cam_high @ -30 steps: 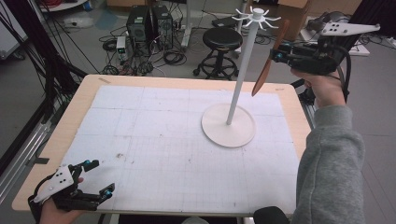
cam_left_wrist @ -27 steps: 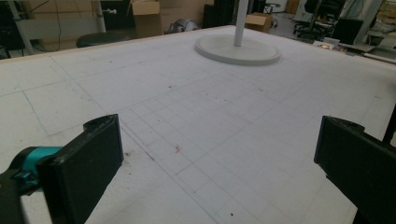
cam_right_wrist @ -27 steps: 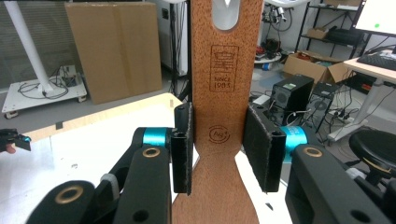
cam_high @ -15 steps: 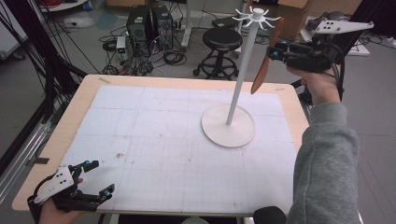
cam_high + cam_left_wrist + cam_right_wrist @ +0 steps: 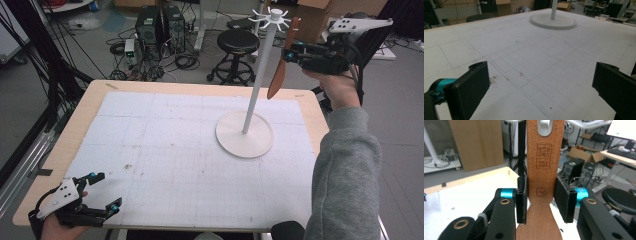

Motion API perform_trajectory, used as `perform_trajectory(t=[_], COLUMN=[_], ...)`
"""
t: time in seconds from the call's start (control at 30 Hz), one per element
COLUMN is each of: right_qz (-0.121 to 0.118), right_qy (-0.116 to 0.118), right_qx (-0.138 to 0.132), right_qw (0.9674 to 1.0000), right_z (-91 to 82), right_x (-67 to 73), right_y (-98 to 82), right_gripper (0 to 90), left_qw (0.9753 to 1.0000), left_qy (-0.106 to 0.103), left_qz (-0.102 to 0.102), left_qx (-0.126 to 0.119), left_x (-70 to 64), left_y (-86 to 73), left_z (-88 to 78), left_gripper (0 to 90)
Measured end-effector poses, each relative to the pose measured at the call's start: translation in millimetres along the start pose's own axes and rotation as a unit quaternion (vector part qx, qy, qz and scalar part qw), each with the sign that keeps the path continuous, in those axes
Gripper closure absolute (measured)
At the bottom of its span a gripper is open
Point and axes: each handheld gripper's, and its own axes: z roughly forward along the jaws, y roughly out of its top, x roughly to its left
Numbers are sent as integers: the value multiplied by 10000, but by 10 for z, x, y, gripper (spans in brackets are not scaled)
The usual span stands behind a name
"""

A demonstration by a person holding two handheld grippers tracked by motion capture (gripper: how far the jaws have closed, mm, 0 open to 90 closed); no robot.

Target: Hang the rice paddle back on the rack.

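The right gripper (image 5: 289,52) is clamped on the handle of a wooden spatula (image 5: 280,75), held aloft just beside the top of the white hook stand (image 5: 245,135). In the right gripper view the pads (image 5: 561,195) press the handle (image 5: 541,177) below its hanging hole (image 5: 544,126). Lifting is done; hooking the hole over a prong (image 5: 257,14) remains. Whether a prong already enters the hole is probably not yet the case, but the frame cuts it off. The left gripper (image 5: 102,192) rests wide open and empty at the table (image 5: 90,107) edge
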Motion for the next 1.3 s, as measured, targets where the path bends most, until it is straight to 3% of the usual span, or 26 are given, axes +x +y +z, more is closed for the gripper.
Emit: perform_trajectory(t=[0.43, 0.63, 0.8, 0.93, 1.13, 1.2, 1.3], right_qz=[-29, -34, -138, -178, -62, 160, 244], right_qy=[-102, -153, -244, -181, -120, -73, -121], right_qx=[125, -134, -178, -197, -118, -111, -5], right_qw=[9999, 9998, 9994, 9995, 9998, 9998, 9996], right_z=[12, 6, -20, -49, -59, -68, -88], right_x=[5, -3, 19, 49, 76, 66, 52], right_y=[-56, -144, -162, -200, -333, -391, -470], right_gripper=[643, 632, 458, 325, 0, 0, 0], left_qw=[9999, 9998, 9998, 9997, 9996, 9996, 9996], left_qy=[-18, -32, -79, -83, -132, -145, -187], left_qz=[95, 84, 122, 155, 155, 164, 156], left_qx=[125, 150, 170, 166, 190, 185, 160], left_x=[-24, -18, -17, -22, -17, -15, -7], left_y=[-14, -19, -12, -6, -2, 6, 17], left_z=[38, 63, 95, 116, 169, 187, 213], left_gripper=[18, 18, 18, 18, 18, 18, 18])
